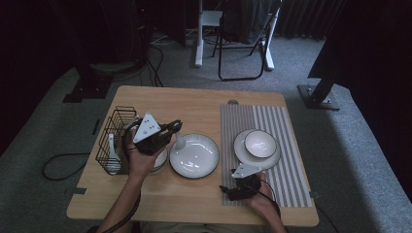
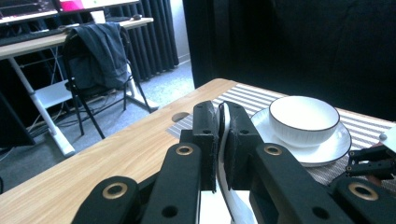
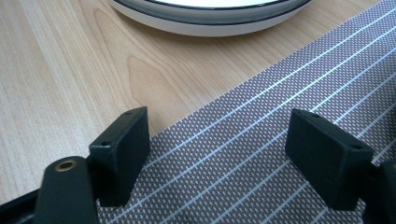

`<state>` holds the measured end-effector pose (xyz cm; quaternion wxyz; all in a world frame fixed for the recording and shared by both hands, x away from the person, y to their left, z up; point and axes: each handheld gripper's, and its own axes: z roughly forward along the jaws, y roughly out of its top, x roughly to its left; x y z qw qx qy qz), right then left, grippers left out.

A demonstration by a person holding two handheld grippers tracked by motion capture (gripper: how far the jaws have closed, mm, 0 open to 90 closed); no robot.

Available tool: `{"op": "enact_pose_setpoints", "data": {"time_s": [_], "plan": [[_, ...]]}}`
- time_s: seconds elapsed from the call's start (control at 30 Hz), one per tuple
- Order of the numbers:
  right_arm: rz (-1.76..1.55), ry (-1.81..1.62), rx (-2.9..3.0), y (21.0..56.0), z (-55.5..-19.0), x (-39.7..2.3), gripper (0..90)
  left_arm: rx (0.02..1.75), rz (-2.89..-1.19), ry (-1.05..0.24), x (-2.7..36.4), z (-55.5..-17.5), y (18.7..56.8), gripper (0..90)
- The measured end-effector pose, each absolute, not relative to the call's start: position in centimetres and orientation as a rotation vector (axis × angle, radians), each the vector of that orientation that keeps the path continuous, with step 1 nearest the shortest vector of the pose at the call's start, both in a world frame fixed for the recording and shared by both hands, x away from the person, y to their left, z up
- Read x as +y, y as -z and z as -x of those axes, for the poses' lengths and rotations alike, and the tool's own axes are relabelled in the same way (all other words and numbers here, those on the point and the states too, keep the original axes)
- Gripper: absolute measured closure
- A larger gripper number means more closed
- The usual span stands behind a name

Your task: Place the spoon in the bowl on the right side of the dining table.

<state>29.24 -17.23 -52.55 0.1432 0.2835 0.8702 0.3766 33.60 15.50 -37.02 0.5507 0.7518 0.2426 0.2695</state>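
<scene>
Looking down on a wooden table (image 1: 194, 102) in a dim room, with a chair and desk legs on the grey carpet behind. Pinching a white spoon (image 1: 180, 141) by its handle in the left gripper (image 1: 176, 127), jaws pressed together on it, and hovering it over the left rim of the middle plate (image 1: 194, 155), clear of the table. Seeing the same grip from the left gripper view: the spoon (image 2: 225, 140) standing edge-on between the two black pads of the left gripper (image 2: 223, 116), and beyond it a bowl (image 2: 303, 114) sitting on a second plate (image 2: 327, 149). Resting the right gripper (image 1: 224, 190) low at the near left corner of the striped mat (image 1: 286, 121), jaws spread wide with nothing between them, as in the right gripper view (image 3: 219, 140), where mat (image 3: 261, 154) and bare wood are passing under the gap. Leaving a wire rack (image 1: 116, 131) at the table's left edge, with another spoon (image 1: 111, 150) inside.

Judging the held spoon to be ceramic: light, stiff, glazed and so slippery, and likely chipping if knocked against a plate. Taking it across the flat sides of the handle, near the middle, as now, and setting it down gently rather than dropping it.
</scene>
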Motion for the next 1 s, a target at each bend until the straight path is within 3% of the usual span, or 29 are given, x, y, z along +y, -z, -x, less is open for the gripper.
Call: {"op": "enact_pose_setpoints", "data": {"time_s": [1.0], "plan": [[-0.831, -1.113, 2.53, 52.7, -29.5, -17.4, 23.8, 0.464, -1.787, -0.54, 12.6, -36.7, 37.5, 85.2]]}}
